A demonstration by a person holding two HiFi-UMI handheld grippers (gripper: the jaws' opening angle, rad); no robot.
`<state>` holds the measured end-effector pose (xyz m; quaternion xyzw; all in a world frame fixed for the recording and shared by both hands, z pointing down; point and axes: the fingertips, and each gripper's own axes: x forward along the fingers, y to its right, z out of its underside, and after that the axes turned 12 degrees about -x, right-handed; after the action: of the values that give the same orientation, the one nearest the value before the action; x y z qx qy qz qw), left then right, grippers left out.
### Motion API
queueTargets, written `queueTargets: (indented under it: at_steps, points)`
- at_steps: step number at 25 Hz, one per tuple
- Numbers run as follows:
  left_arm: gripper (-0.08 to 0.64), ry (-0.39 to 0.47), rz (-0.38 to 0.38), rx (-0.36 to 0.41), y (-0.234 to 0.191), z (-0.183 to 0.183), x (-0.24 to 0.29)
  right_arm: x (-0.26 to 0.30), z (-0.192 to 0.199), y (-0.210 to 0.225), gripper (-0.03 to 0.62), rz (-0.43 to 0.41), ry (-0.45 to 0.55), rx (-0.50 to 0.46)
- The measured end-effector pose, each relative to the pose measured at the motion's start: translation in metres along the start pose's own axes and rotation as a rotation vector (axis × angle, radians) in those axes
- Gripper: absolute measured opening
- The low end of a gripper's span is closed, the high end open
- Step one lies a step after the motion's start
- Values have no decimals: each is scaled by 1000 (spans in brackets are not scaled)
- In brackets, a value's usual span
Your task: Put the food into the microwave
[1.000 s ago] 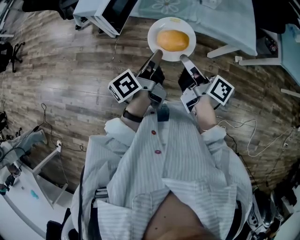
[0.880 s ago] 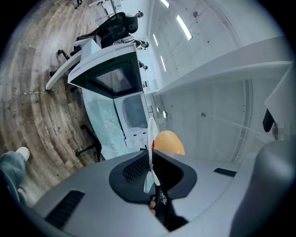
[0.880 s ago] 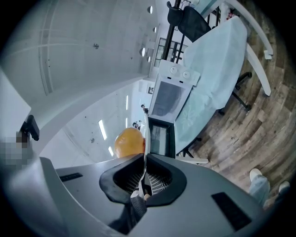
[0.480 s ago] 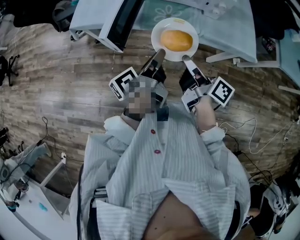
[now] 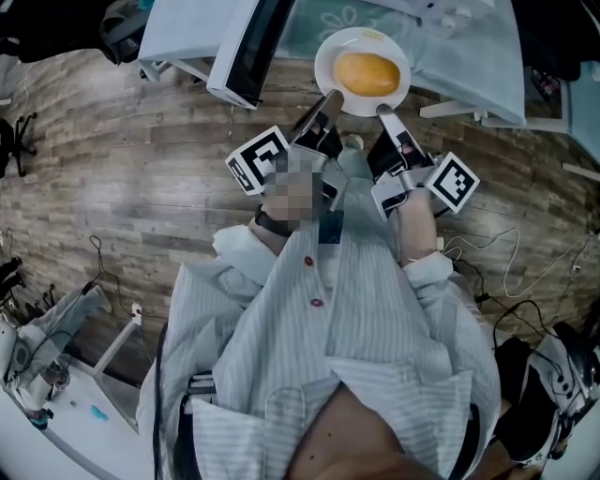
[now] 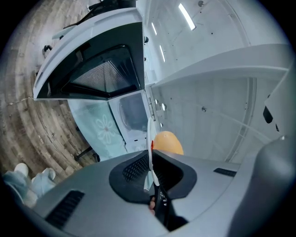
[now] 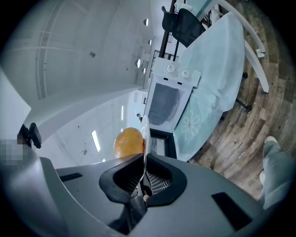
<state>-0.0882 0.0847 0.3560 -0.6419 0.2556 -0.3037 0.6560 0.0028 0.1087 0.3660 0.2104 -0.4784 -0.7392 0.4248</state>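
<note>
A white plate [image 5: 330, 58] carries a round orange-yellow bun [image 5: 367, 72] in the head view, held level in front of me over the wooden floor. My left gripper [image 5: 329, 97] is shut on the plate's near-left rim and my right gripper [image 5: 384, 112] is shut on its near-right rim. The left gripper view has the plate edge [image 6: 151, 139] standing between the closed jaws, with the bun [image 6: 167, 142] just beyond. The same shows in the right gripper view: plate edge [image 7: 145, 132], bun [image 7: 129, 141]. The white microwave [image 5: 202, 28] stands ahead at the left, its dark-windowed door [image 5: 251, 45] swung open.
A table under a pale floral cloth [image 5: 459, 52] holds the microwave; its white legs [image 5: 450, 105] stand at the right. Cables [image 5: 511, 272] trail over the wooden floor at right. Benches with equipment [image 5: 47, 366] sit at lower left.
The plate and both grippers have moved forward together toward the table and microwave. The open door and table edge now lie closer to the plate. Both grips are unchanged.
</note>
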Motion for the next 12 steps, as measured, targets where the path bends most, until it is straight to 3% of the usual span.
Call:
queueTargets:
  at_steps: [12]
  points:
    - [28, 11, -11, -10, -6, -31, 57, 44, -42, 25, 38, 9, -16, 8]
